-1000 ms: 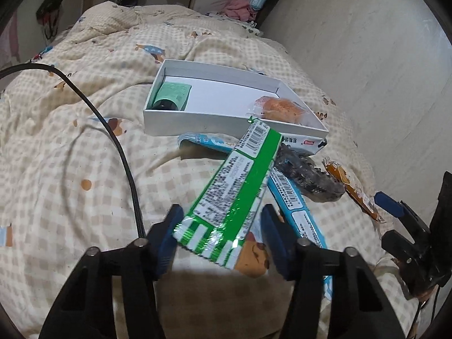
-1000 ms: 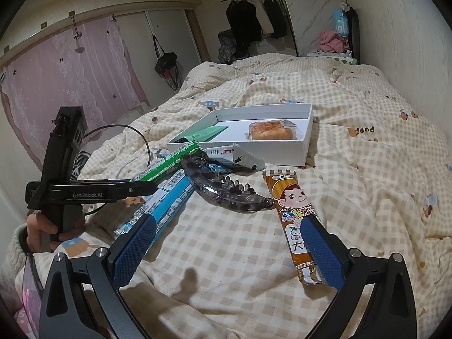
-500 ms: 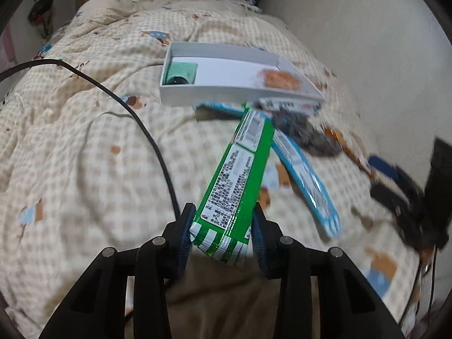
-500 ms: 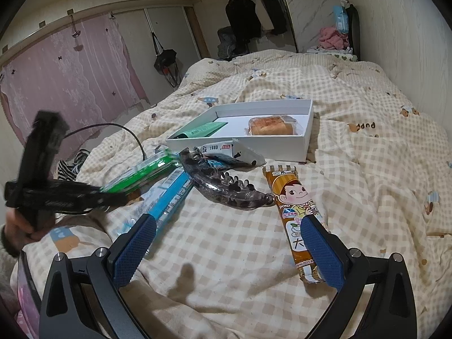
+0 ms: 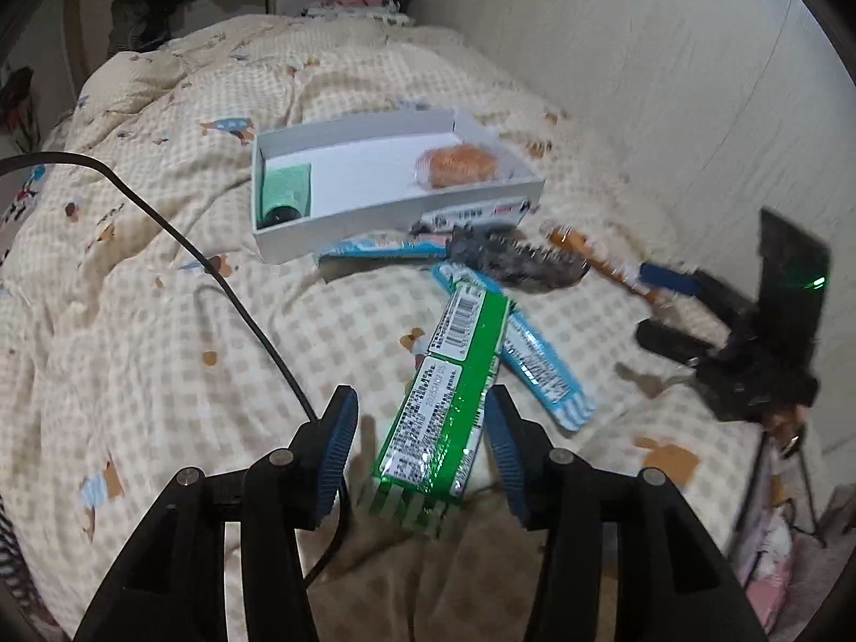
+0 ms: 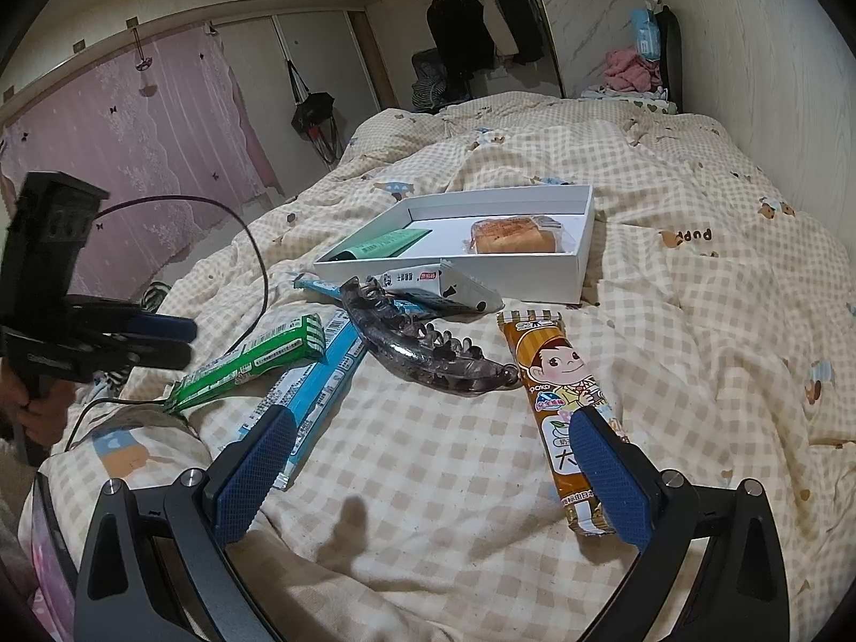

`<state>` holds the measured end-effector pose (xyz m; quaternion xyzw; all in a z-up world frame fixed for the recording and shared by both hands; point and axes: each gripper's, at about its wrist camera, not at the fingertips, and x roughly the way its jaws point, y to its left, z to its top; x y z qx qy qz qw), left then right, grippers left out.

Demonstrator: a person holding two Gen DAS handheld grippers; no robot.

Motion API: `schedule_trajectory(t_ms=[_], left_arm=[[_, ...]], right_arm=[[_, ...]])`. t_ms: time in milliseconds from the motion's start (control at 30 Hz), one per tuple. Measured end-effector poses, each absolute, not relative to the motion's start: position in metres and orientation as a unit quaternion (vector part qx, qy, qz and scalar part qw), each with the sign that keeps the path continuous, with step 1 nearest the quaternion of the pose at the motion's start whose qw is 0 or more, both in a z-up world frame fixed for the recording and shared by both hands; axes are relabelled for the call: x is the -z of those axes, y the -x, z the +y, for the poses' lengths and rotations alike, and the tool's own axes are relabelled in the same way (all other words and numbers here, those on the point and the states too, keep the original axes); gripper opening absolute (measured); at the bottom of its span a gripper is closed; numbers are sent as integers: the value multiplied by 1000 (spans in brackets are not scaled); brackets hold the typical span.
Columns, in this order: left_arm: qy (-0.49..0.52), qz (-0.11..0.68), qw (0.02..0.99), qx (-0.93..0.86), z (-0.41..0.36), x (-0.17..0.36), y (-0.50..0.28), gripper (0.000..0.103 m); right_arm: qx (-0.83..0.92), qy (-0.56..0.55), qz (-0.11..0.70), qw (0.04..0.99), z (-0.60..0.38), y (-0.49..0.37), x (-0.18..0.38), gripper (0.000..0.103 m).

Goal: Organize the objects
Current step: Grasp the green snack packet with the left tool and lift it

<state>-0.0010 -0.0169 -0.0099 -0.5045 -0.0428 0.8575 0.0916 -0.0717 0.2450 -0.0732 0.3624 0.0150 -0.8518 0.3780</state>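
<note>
A long green snack packet (image 5: 446, 396) lies on the checked quilt between my left gripper's (image 5: 420, 444) open fingers; it also shows in the right wrist view (image 6: 251, 361), lying on the quilt. My left gripper shows there too (image 6: 160, 339), raised just left of the packet. My right gripper (image 6: 428, 460) is open and empty above the quilt. A white box (image 5: 385, 219) (image 6: 535, 273) holds a wrapped bun (image 6: 513, 235) and a green packet (image 6: 382, 243). A blue packet (image 6: 315, 396), a dark hair claw (image 6: 428, 353) and a brown wafer bar (image 6: 567, 406) lie in front of the box.
A black cable (image 5: 214, 273) runs across the quilt left of the packets. A white sachet (image 6: 444, 283) leans at the box's front wall. The wall (image 5: 669, 80) borders the bed on the right. Clothes hang at the far end of the room (image 6: 471, 37).
My left gripper was shut on the green packet and has opened; the packet now lies on the quilt nearer the bed's front edge. My right gripper has barely moved.
</note>
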Motion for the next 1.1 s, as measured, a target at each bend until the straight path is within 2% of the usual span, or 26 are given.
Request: schedule_trajectory(t_ms=[267, 367, 500, 533, 567, 667, 733, 933, 1100], left_arm=[[505, 4, 96, -858, 5, 21, 29, 62], [485, 7, 110, -868, 19, 20, 37, 69], [503, 27, 111, -857, 29, 33, 43, 69], [509, 21, 110, -853, 27, 36, 45, 62], [506, 3, 117, -855, 24, 36, 44, 30], [495, -50, 136, -856, 14, 30, 43, 29], [477, -71, 107, -869, 5, 20, 43, 29], [404, -197, 57, -891, -32, 13, 42, 29], [352, -210, 52, -911, -28, 14, 25, 30]], right_arm=[[851, -363, 12, 379, 245, 71, 72, 103], [851, -364, 12, 379, 245, 71, 72, 103], [850, -363, 10, 380, 246, 72, 72, 103], [850, -364, 10, 381, 246, 72, 72, 103], [848, -365, 8, 384, 245, 72, 73, 103], [844, -370, 5, 389, 245, 73, 74, 103], [843, -371, 2, 390, 244, 73, 74, 103], [842, -373, 1, 390, 245, 75, 75, 103], [840, -377, -3, 391, 247, 76, 76, 103]])
